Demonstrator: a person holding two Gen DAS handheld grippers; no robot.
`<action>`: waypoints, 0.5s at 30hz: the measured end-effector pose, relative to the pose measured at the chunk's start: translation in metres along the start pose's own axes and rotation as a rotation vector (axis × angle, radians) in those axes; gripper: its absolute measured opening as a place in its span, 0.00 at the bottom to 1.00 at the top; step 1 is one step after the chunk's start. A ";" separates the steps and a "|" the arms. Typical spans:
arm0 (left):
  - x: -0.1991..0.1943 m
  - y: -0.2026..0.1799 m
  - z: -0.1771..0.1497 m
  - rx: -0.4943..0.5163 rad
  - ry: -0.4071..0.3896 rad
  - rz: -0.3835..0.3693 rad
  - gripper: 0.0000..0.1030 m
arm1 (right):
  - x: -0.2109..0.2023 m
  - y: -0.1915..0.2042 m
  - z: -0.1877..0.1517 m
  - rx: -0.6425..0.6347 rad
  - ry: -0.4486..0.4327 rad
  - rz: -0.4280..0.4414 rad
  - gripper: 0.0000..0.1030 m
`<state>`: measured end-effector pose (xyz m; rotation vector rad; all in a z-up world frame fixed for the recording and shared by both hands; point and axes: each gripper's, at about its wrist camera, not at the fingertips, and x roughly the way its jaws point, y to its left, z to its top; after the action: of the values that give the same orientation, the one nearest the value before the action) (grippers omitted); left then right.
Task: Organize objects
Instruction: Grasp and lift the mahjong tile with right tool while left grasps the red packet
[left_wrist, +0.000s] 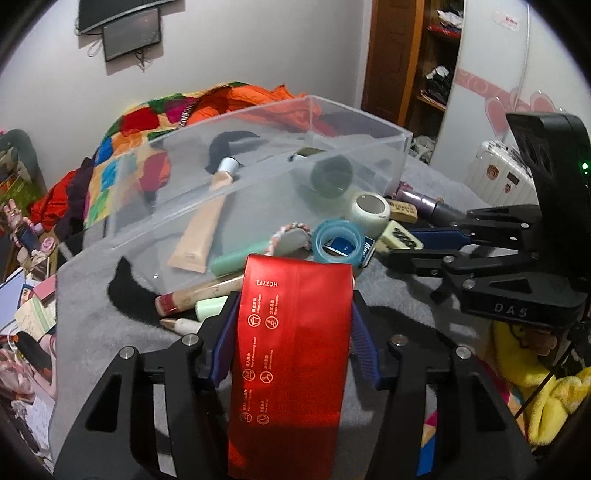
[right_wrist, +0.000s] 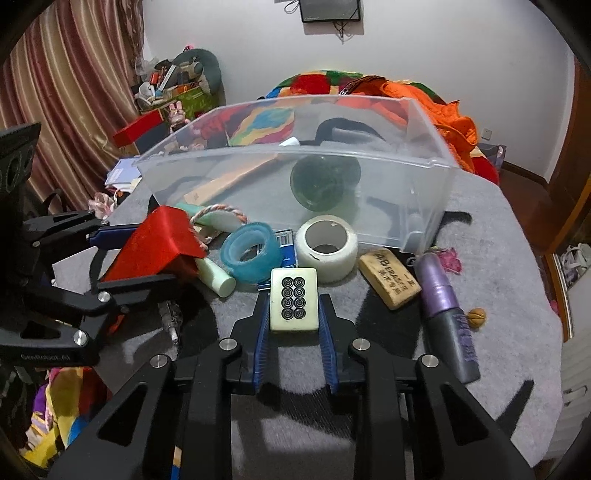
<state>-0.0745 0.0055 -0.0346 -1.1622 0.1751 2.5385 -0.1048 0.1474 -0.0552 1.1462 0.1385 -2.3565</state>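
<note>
Here, my left claw (left_wrist: 291, 325) clamped a red box (left_wrist: 291, 354) and my right claw (right_wrist: 294, 314) pinched a mahjong tile (right_wrist: 294, 298), both poised before the clear bin (right_wrist: 424, 192) on the grey mat (right_wrist: 517, 295), apparently ready for dropping in.

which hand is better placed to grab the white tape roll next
Neither is free: the left gripper holds the red box, the right gripper the mahjong tile. The white tape roll lies just beyond the right's tips, so right.

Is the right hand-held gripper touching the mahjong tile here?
Touching. The right wrist view shows the right hand-held gripper with both blue pads pressed against the sides of the mahjong tile, with no gap on either side.
</note>
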 end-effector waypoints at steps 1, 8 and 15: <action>-0.004 0.002 0.000 -0.011 -0.009 0.005 0.54 | -0.003 -0.001 0.000 0.006 -0.007 0.000 0.22; -0.035 0.017 0.008 -0.088 -0.089 0.043 0.54 | -0.024 -0.004 0.009 0.036 -0.066 -0.003 0.22; -0.055 0.026 0.023 -0.141 -0.171 0.087 0.54 | -0.042 -0.003 0.028 0.032 -0.132 -0.006 0.22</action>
<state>-0.0663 -0.0274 0.0214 -0.9985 0.0050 2.7502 -0.1046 0.1586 -0.0065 1.0016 0.0586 -2.4393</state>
